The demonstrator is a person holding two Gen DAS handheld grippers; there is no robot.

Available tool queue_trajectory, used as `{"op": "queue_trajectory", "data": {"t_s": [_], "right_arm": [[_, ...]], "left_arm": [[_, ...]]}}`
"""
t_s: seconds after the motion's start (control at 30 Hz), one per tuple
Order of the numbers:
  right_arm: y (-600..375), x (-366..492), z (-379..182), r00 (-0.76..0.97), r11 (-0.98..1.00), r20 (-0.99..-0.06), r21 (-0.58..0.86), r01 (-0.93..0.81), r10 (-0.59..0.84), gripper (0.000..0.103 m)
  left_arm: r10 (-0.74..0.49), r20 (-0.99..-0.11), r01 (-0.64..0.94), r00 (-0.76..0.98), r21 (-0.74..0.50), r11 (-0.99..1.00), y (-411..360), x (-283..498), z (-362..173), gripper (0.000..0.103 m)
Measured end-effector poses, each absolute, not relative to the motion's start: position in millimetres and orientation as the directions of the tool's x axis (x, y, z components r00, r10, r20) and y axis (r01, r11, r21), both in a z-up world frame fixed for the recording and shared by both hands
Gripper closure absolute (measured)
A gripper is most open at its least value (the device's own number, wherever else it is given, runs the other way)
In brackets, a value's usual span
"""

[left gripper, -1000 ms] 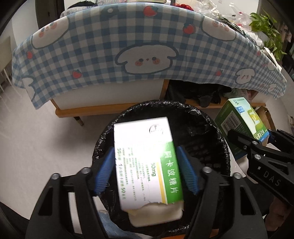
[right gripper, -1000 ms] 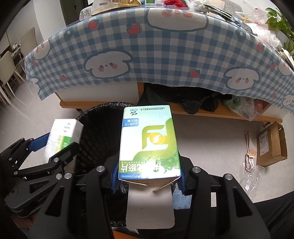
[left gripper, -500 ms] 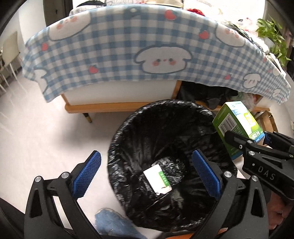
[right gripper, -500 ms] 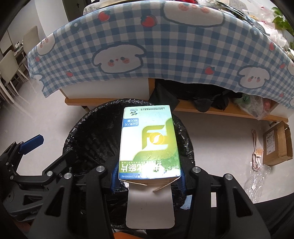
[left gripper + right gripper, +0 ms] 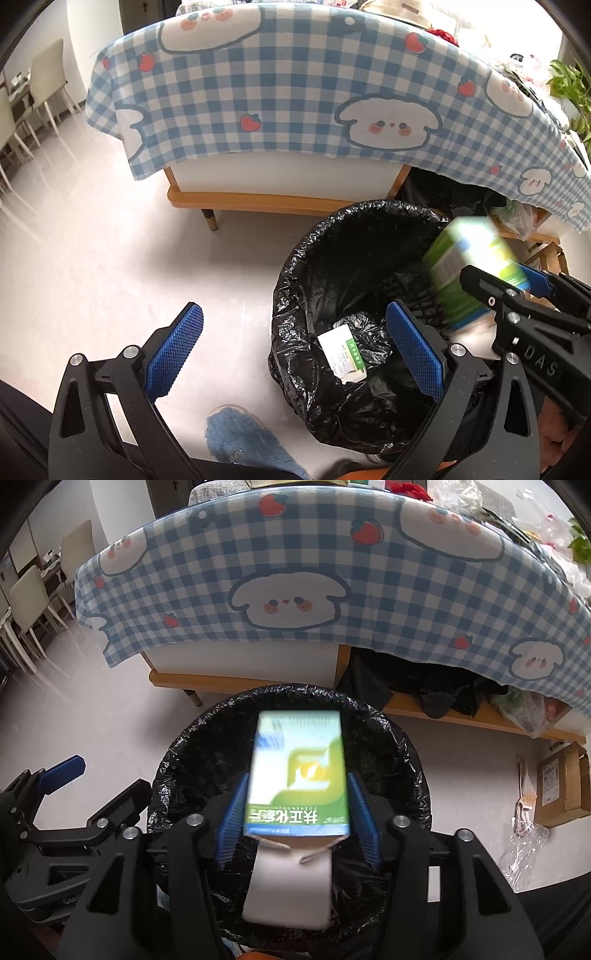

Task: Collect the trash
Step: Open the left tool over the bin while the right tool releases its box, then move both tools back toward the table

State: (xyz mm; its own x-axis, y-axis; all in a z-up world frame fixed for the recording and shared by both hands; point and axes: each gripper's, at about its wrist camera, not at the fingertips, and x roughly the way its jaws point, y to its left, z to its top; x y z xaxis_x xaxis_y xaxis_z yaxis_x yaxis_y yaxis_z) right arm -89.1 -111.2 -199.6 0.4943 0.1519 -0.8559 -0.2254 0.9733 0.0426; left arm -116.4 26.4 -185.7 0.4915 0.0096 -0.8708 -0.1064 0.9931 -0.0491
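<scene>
Green-and-white medicine box [image 5: 297, 771], print blurred, sits between the right tool [image 5: 297, 823] whose jaws have just been opening, above the black-lined bin [image 5: 295, 258]. Left tool [image 5: 293, 350], lettered "DAS", spread empty; white carton [image 5: 341, 352] lies inside the bin.

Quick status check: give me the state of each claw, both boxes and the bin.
Left claw: open, empty.
Right claw: jaws just opening, green box between them, blurred, over the bin.
White box: lying in the bin.
Bin: black liner, open.
</scene>
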Motion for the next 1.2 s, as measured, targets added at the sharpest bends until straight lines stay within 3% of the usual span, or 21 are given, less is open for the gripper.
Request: {"op": "queue_trajectory", "data": {"t_s": [0.1, 0.37, 0.5, 1.2], "right_arm": [[-115, -86, -199, 0.488, 0.978, -0.862, 0.044, -0.203, 0.14, 0.044], [-139, -80, -185, 0.521, 0.985, -0.847, 0.022, -0.171, 0.109, 0.015], [-149, -76, -175, 0.533, 0.987, -0.842, -0.003, -0.163, 0.086, 0.008], [-226, -54, -100, 0.652, 0.996, -0.758, -0.046, -0.071, 0.011, 0.007]], "left_arm": [[0.011, -0.869, -0.102, 0.494, -0.046, 0.994, 24, -113, -181, 0.006], [-0.001, -0.86, -0.079, 0.51, -0.048, 0.996, 13, -103, -163, 0.006], [-0.013, -0.86, -0.065, 0.51, -0.053, 0.996, 7, -97, -155, 0.006], [-0.048, -0.823, -0.021, 0.566, -0.072, 0.997, -24, -58, -91, 0.006]]}}
